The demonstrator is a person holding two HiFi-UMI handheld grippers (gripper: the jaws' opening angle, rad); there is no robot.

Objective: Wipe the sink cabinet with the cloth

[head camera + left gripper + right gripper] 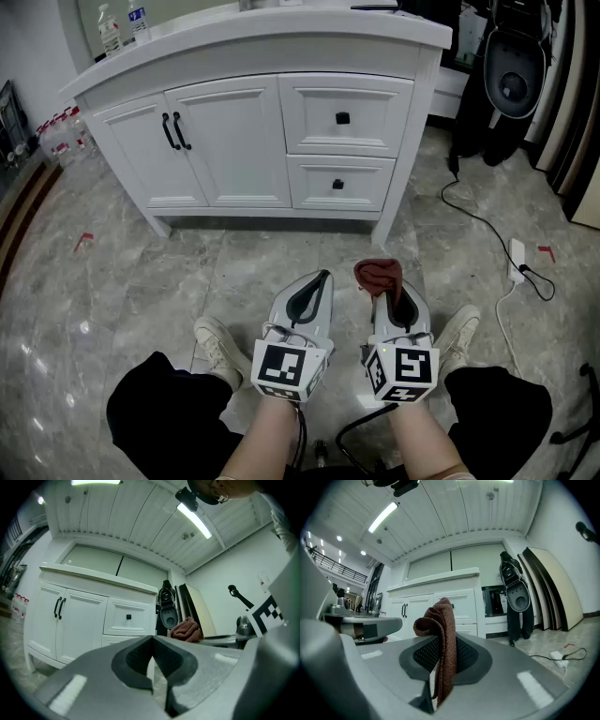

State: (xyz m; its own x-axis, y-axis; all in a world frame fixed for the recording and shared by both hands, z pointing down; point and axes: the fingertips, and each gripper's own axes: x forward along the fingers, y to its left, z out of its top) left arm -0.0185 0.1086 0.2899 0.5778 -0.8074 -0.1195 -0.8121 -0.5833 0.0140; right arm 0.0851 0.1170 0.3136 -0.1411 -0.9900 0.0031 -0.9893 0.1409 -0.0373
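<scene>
Person stands facing the white sink cabinet (234, 141), a gripper in each hand, both held low over the grey marble floor (141, 272) and well short of the cabinet front.

Right gripper (381, 287): fingers (422, 656) clamped on the cloth (378, 274). It is a rust-brown terry cloth. A bunched fold sticks up above the tips and flops to the left in the right gripper view, and a strip hangs down through the pinch.

Left gripper (322, 277): tips pressed together, only a thin slit lower down between the dark pads, nothing in it. It sits just beside the right gripper, level with it.

Cabinet details:
- double doors on the left with two black bar handles (175, 131)
- two stacked drawers on the right, each with a small black knob (342, 118)
- a white tabletop (281, 37) with two water bottles (110, 28) near its left end

On the floor:
- a red tape mark (84, 241) to the left
- a white plug adapter (516, 258) on a black cable to the right
- the person's pale shoes (220, 342), one either side of the grippers
</scene>
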